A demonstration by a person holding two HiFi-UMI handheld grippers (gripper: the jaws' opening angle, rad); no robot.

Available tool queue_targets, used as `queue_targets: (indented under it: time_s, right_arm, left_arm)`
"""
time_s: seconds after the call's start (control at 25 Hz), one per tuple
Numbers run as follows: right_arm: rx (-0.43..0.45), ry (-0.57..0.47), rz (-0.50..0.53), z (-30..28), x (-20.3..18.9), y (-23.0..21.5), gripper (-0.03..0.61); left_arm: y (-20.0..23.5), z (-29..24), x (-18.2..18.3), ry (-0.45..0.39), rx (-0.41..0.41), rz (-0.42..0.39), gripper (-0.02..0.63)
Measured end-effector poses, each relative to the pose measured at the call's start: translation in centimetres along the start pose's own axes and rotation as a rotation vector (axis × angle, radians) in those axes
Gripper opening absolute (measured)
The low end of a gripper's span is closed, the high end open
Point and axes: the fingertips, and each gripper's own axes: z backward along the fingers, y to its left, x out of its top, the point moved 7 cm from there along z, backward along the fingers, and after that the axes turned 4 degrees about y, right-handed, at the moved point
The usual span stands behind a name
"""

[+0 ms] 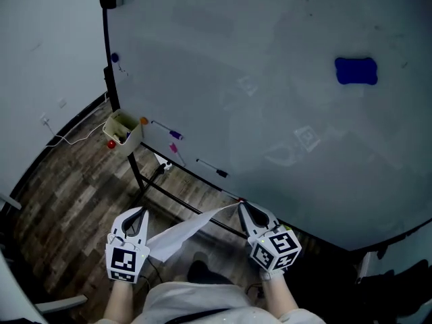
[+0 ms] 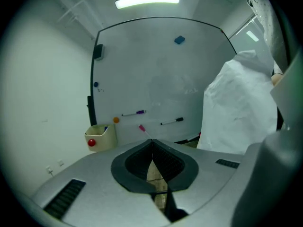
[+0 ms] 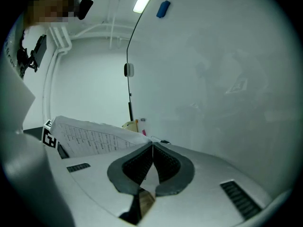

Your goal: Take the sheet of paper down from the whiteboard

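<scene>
The sheet of paper (image 1: pixel 181 233) is off the whiteboard (image 1: pixel 270 93) and hangs low in front of it, sagging between my two grippers. My right gripper (image 1: pixel 241 205) is shut on its upper right corner; in the right gripper view the printed sheet (image 3: pixel 90 136) runs off to the left from the shut jaws (image 3: pixel 152 144). My left gripper (image 1: pixel 140 211) is shut beside the sheet's lower left edge. Nothing shows between its jaws (image 2: pixel 152 140), and the paper (image 2: pixel 239 108) hangs off to their right.
A blue eraser (image 1: pixel 356 71) sticks high on the board. Markers (image 1: pixel 175 135) (image 1: pixel 212 169) cling near its lower edge. A cream holder (image 1: pixel 123 131) with a red ball hangs at the board's left corner. The black stand frame (image 1: pixel 138 177) rises from the wooden floor (image 1: pixel 61 194).
</scene>
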Motion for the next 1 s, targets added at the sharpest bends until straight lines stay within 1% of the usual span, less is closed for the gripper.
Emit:
queue_targets:
  time_s: [0.2, 0.36, 0.48, 0.64, 0.84, 1.0]
  right_arm:
    - [0.049, 0.057, 0.018, -2.8, -1.2, 0.8, 0.018]
    - [0.104, 0.079, 0.023, -4.6, -1.4, 1.6, 0.018]
    - [0.143, 0.097, 0.032, -5.8, -1.3, 2.0, 0.018]
    - [0.168, 0.125, 0.037, -7.1, -1.6, 1.9, 0.018]
    - [0.196, 0.150, 0.037, -8.2, -1.9, 1.8, 0.018]
    - [0.207, 0.173, 0.037, -8.8, -2.4, 1.3, 0.018]
  left_arm:
    - [1.7, 1.7, -1.7, 0.028, 0.088, 0.041, 0.015]
    - [2.8, 2.8, -2.8, 0.052, 0.148, 0.083, 0.015]
    - [3.4, 3.3, -3.3, 0.064, 0.193, 0.101, 0.015]
    - [4.6, 4.0, -3.6, 0.076, 0.258, 0.118, 0.015]
    - [5.6, 4.2, -4.1, 0.089, 0.293, 0.144, 0.015]
    - [5.7, 3.9, -4.2, 0.088, 0.320, 0.211, 0.015]
